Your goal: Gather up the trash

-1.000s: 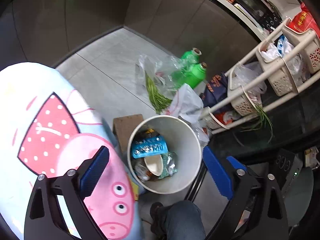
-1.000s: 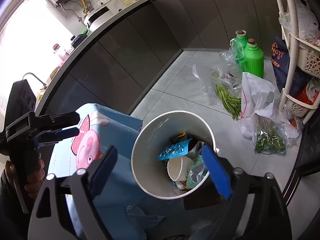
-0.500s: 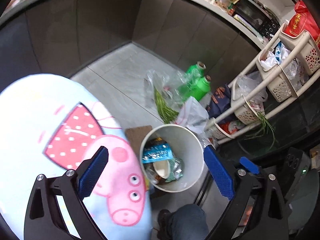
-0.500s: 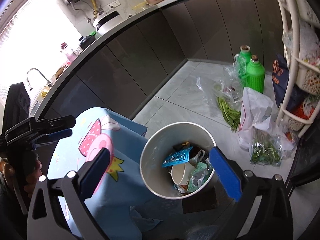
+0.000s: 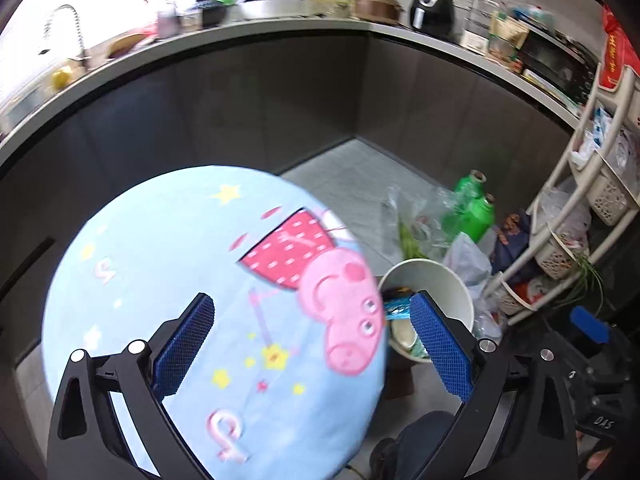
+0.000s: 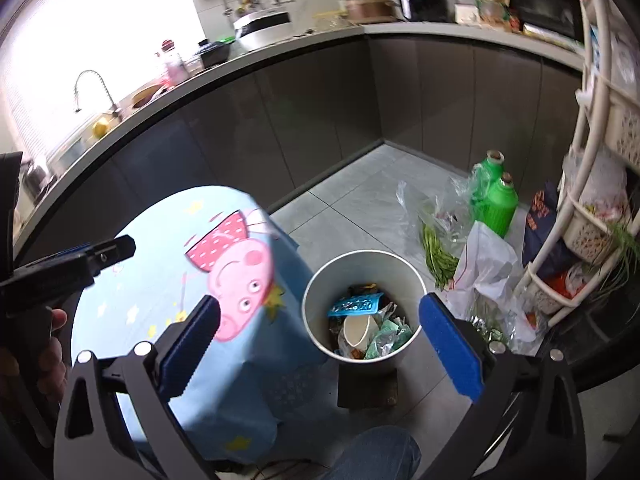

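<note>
A white round trash bin (image 6: 320, 296) stands on the grey tile floor; it also shows in the left wrist view (image 5: 448, 280). It holds a blue wrapper (image 6: 354, 305), a paper cup (image 6: 356, 330) and green foil scraps (image 6: 386, 338). My right gripper (image 6: 320, 348) is open and empty, high above the bin. My left gripper (image 5: 312, 348) is open and empty, above a round table with a light-blue Peppa Pig cloth (image 5: 192, 272). The left gripper also shows at the left edge of the right wrist view (image 6: 100, 254).
The clothed table (image 6: 168, 300) stands left of the bin. Two green bottles (image 6: 496, 196), a clear bag of green beans (image 6: 436, 248) and a white plastic bag (image 6: 488, 268) lie behind the bin. A cream basket rack (image 6: 580, 216) stands at right. Dark cabinets with a worktop (image 6: 280, 52) curve behind.
Both grippers have risen and tilted up, so the worktop and window came into view. The bin looks smaller and lower. Both stay open and empty.
</note>
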`<state>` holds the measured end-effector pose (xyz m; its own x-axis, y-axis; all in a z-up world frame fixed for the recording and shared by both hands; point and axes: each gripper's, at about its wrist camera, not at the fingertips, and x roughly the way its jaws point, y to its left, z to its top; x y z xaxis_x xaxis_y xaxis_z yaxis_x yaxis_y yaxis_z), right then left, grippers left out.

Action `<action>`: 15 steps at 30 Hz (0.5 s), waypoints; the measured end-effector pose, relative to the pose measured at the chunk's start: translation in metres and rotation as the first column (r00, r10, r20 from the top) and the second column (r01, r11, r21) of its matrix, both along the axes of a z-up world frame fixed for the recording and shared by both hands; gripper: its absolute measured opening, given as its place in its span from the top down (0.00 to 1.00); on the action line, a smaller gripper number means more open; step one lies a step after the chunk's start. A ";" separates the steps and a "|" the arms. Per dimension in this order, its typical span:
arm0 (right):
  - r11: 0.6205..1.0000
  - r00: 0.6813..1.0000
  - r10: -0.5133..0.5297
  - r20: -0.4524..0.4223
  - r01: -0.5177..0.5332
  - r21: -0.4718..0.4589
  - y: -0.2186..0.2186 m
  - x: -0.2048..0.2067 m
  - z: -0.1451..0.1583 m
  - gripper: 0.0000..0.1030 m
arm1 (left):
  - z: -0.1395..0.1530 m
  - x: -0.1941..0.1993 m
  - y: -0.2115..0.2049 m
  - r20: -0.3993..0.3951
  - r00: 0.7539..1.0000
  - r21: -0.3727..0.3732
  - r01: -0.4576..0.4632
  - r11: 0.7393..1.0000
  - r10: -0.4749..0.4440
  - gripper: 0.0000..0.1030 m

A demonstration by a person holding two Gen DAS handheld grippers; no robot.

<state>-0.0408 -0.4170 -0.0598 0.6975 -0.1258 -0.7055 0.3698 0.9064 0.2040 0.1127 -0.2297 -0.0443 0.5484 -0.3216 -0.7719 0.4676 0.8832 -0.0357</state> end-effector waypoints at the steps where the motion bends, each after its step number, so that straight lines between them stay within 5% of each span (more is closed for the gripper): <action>1: 1.000 1.000 0.006 -0.006 -0.006 -0.016 0.006 -0.001 0.004 0.03 | 0.001 -0.009 0.010 0.012 1.000 0.001 -0.018 1.000 0.018 0.08; 15: 0.984 0.998 0.064 -0.023 -0.067 -0.165 0.106 -0.010 0.049 0.03 | 0.024 -0.074 0.132 0.089 0.955 0.055 -0.289 0.956 0.284 0.08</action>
